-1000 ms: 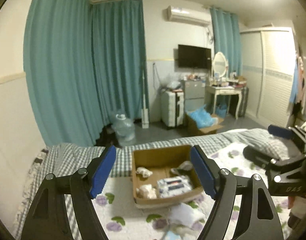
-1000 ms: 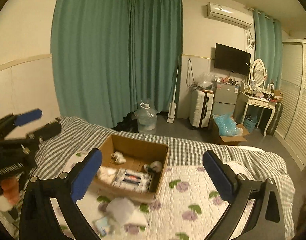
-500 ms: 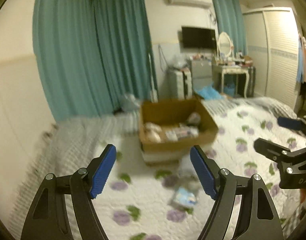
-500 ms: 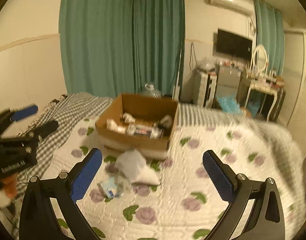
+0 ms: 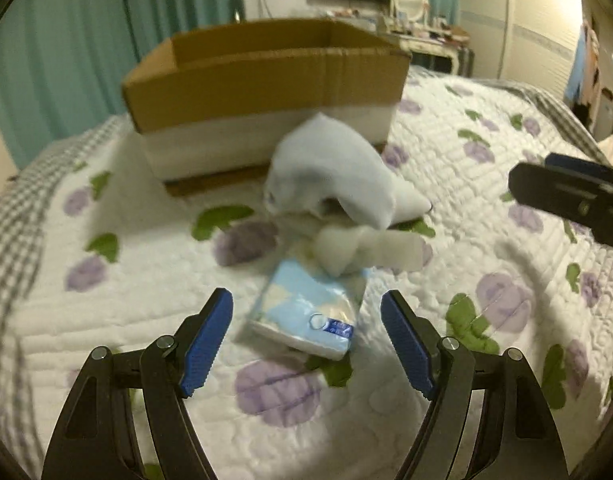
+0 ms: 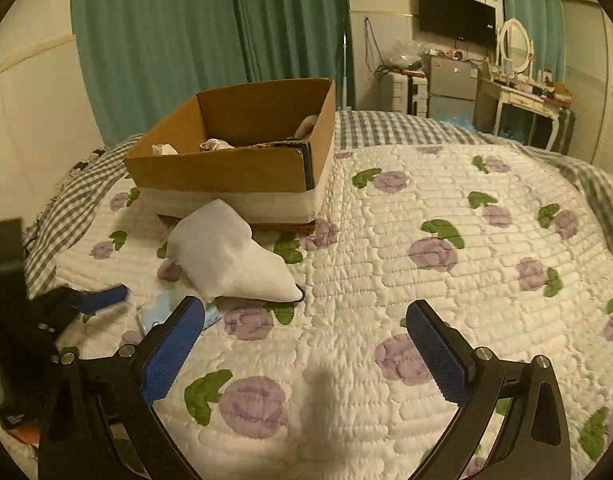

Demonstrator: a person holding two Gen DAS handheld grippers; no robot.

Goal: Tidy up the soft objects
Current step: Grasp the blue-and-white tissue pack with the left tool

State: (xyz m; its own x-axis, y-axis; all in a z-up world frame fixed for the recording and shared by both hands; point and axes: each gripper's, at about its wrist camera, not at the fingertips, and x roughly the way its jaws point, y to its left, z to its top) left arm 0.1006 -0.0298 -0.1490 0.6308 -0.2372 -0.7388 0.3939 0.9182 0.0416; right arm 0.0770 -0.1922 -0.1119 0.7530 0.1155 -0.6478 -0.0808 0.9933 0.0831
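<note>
Right wrist view looks into the cardboard box (image 6: 234, 152) from its open top: a few small pale soft items (image 6: 216, 145) lie on its floor, and a greyish one (image 6: 306, 125) leans in the far right corner. The box stands on the floral quilt (image 6: 446, 208) of the bed. Just in front of the box, a white sock (image 6: 230, 256) lies loose on the quilt, and beside it, partly hidden behind the left finger of the right tongs (image 6: 306, 344), the edge of a light blue tissue pack (image 6: 156, 310) shows.

The right tongs are released, fingers spread wide, holding nothing and poised over bare quilt to the right of the sock. The left tongs (image 6: 102, 294) appear at the left edge of this view, blurred, near the tissue pack.

Left wrist view shows the box (image 5: 266, 80) only from its outer wall, so its contents are hidden there. It gives the tissue pack (image 5: 310, 308) in full: a blue-and-white packet flat on the quilt, lying between the spread fingers of the left tongs (image 5: 306, 340), which are released and grip nothing; whether the fingers touch the pack I cannot tell. Past the pack lie small white soft pieces (image 5: 362, 248), then the white sock (image 5: 338, 172), blurred, close against the box. The right tongs (image 5: 566, 196) enter at the right edge.
</note>
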